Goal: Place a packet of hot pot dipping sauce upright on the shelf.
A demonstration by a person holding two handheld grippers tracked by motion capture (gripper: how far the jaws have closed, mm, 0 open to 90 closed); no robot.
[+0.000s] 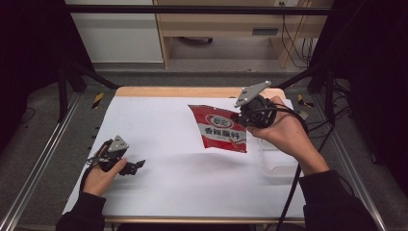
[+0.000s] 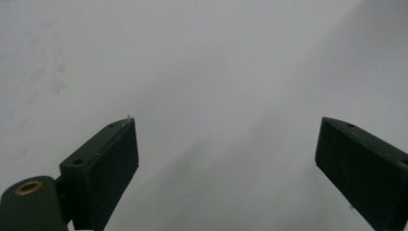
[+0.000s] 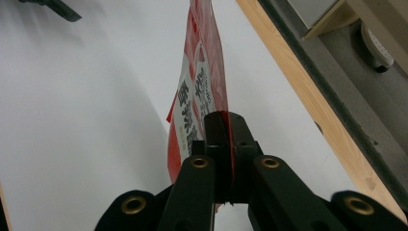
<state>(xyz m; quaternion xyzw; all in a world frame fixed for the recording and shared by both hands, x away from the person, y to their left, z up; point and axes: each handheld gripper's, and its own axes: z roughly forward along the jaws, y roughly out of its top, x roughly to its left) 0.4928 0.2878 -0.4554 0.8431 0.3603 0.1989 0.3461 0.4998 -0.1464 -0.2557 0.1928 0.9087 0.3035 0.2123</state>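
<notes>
High view shows your right gripper (image 1: 246, 111) pinching the red snack packet (image 1: 219, 129) aloft toward the surface's far right corner, while your left gripper (image 1: 133, 166) rests spread, well apart.

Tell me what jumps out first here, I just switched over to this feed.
A red snack packet hangs above the white table, right of centre, pinched at its edge by the right gripper. The left gripper rests open, low at the table's left.
</notes>
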